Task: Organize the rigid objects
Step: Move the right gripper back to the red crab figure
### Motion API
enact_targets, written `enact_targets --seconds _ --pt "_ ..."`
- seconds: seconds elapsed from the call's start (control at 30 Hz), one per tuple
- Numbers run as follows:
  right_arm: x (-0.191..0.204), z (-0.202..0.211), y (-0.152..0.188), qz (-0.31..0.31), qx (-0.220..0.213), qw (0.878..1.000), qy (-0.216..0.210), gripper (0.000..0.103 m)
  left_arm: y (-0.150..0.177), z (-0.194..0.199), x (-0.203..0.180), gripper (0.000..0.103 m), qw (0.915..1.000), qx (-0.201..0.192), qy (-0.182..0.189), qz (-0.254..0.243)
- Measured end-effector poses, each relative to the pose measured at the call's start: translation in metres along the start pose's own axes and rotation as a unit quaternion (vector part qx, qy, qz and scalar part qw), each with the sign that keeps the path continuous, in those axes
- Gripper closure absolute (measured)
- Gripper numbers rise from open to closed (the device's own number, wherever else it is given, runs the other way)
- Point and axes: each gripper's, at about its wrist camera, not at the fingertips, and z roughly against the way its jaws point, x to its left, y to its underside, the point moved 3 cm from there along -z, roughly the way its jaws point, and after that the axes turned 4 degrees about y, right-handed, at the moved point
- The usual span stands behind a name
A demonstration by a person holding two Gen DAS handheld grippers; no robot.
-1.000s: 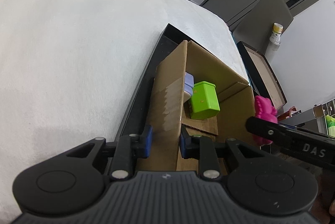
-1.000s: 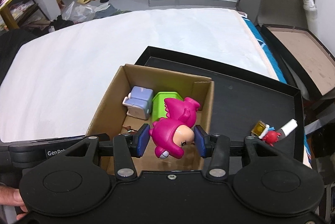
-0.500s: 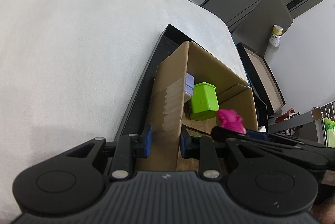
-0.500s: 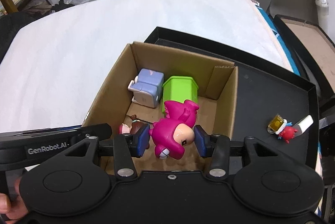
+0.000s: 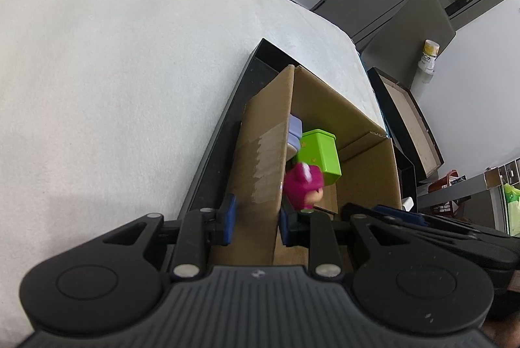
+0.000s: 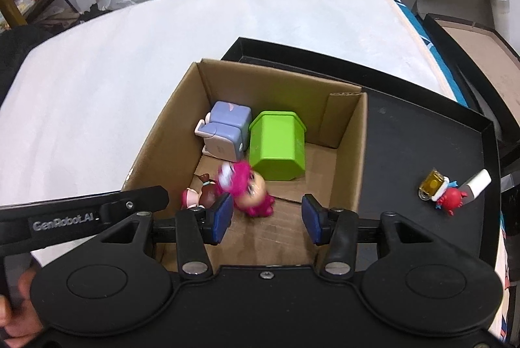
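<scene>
A cardboard box (image 6: 344,153) stands on a black tray (image 6: 406,127). My left gripper (image 5: 255,219) is shut on the box's left wall (image 5: 260,159). My right gripper (image 6: 266,218) is open above the box's near end, with nothing between its pads. A pink figurine (image 6: 247,185) is blurred just below it inside the box; it also shows in the left wrist view (image 5: 304,185). A green block (image 6: 278,148), a lilac block (image 6: 227,128) and a small brown-haired figure (image 6: 200,193) lie in the box.
A small red crab toy (image 6: 450,197), a yellow piece (image 6: 430,184) and a white stick (image 6: 476,182) lie on the tray right of the box. The tray rests on a white bed (image 6: 113,71). An open brown-lined case (image 6: 471,42) is to the far right.
My right gripper moved over the box, opened and let go of the pink figurine, which dropped into the box. My left gripper has kept its hold on the box wall.
</scene>
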Motion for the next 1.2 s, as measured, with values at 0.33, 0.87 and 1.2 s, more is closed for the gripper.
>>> enact_targets --seconds 0.33,0.87,1.2 --pt "-0.022 0.034 0.0 -0.021 -0.029 0.999 -0.004 0.055 0.001 0.0 -0.001 0.078 1.0 -0.002 -0.003 -0.004" --pt "-0.077 0.054 0.009 -0.07 -0.05 0.996 0.019 0.048 0.002 -0.003 -0.004 0.078 0.9998 -0.006 -0.014 -0.012" --pt "-0.113 0.039 0.03 -0.109 -0.045 0.993 0.031 0.043 0.004 -0.005 -0.008 0.078 0.9994 -0.013 -0.024 -0.022"
